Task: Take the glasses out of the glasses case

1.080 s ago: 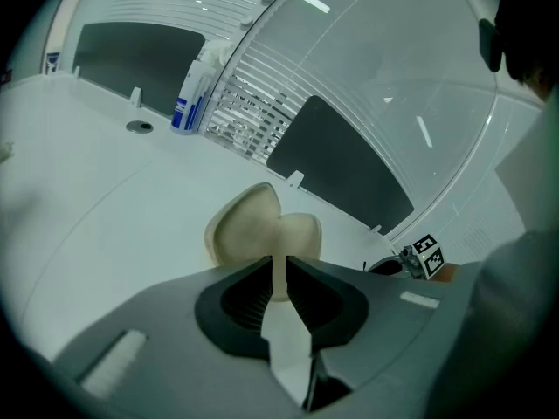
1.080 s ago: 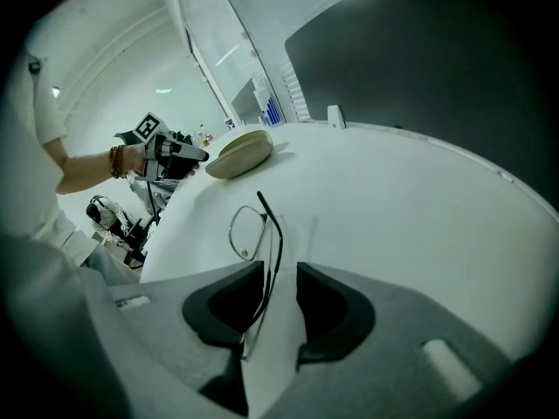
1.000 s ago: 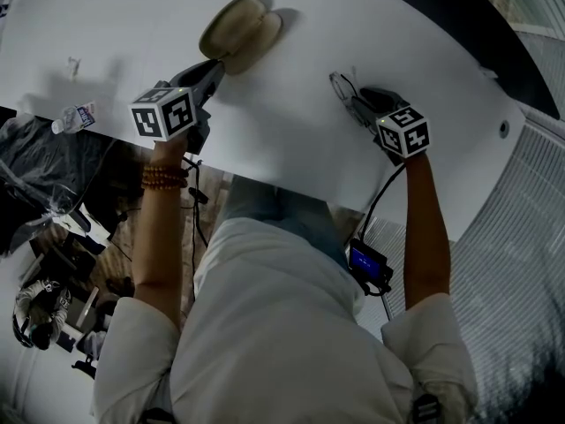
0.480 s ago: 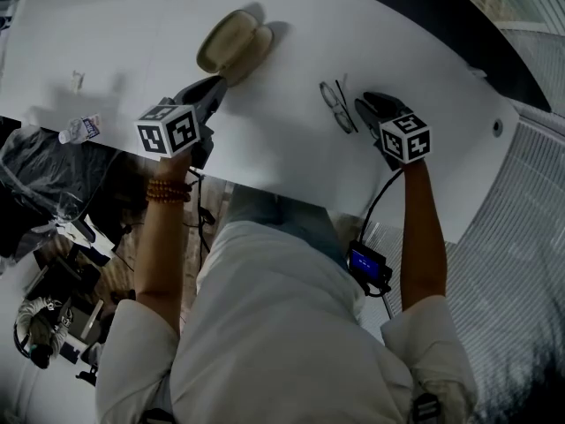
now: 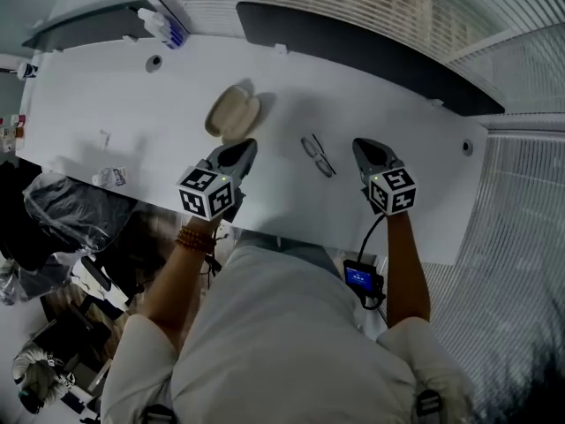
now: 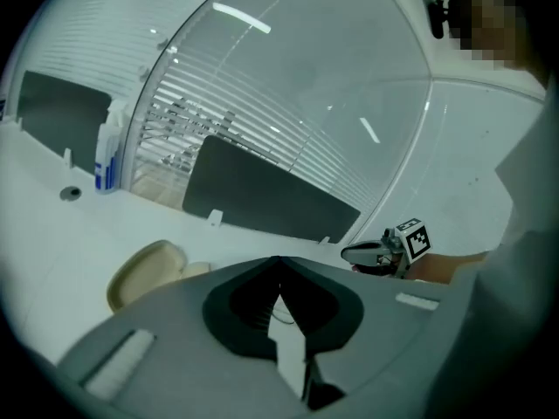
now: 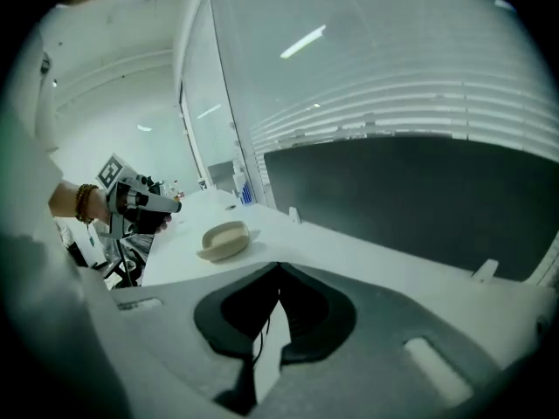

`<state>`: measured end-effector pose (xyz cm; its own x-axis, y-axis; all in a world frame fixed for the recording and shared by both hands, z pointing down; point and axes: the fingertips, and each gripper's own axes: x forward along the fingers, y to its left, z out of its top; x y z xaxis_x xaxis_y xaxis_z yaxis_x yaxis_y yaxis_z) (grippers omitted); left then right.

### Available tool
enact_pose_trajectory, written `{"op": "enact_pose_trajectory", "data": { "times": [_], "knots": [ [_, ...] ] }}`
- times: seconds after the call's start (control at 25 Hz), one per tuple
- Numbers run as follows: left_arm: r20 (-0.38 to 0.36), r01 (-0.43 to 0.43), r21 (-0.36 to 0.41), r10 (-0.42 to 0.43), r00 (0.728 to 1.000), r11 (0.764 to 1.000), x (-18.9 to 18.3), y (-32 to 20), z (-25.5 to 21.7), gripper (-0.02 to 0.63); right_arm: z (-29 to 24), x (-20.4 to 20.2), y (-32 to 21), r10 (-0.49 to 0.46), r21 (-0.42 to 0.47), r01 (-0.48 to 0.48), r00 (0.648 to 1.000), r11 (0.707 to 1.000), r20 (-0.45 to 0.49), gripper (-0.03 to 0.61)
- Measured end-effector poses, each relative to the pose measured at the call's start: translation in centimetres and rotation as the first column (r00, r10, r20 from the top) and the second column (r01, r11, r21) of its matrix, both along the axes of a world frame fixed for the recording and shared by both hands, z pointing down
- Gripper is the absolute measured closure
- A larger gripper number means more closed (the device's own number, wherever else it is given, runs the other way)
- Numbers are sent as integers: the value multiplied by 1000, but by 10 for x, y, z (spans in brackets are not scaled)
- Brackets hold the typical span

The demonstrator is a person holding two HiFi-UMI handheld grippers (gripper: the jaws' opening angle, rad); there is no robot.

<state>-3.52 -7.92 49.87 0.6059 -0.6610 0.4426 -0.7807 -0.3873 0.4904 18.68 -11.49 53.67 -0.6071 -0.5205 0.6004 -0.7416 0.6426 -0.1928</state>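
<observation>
The beige glasses case (image 5: 233, 113) lies open on the white table (image 5: 415, 175); it also shows in the left gripper view (image 6: 144, 273) and the right gripper view (image 7: 224, 238). The dark-framed glasses (image 5: 317, 155) lie on the table to its right, outside the case. My left gripper (image 5: 243, 148) hangs just in front of the case, apart from it. My right gripper (image 5: 364, 146) hangs to the right of the glasses without touching them. Both have just closed their jaws and are shut, left (image 6: 279, 262) and right (image 7: 279, 269), with nothing between them.
A spray bottle (image 5: 163, 26) stands at the table's far left corner, and a dark panel (image 5: 353, 47) runs along the far edge. A crumpled plastic bottle (image 5: 110, 177) lies near the front left edge. Round cable holes (image 5: 154, 61) sit in the tabletop.
Both grippers have risen and drawn back toward the person. The left has come away from the case rim. The right has left the glasses on the table, and its jaws have closed.
</observation>
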Motion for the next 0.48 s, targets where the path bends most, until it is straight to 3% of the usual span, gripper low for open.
{"op": "enact_pose_trajectory", "data": {
  "times": [0.16, 0.32, 0.48],
  "knots": [
    [-18, -47, 116, 49, 999, 992, 26, -9, -53, 611, -73, -11, 0, 72, 163, -82, 995, 983, 67, 577],
    [-50, -38, 212, 49, 998, 977, 45, -9, -106, 611, -148, -21, 10, 140, 287, -178, 979, 941, 149, 577],
    [-85, -30, 317, 60, 995, 948, 60, -5, -166, 612, -215, -32, 17, 193, 321, -281, 940, 904, 281, 577]
  ]
}}
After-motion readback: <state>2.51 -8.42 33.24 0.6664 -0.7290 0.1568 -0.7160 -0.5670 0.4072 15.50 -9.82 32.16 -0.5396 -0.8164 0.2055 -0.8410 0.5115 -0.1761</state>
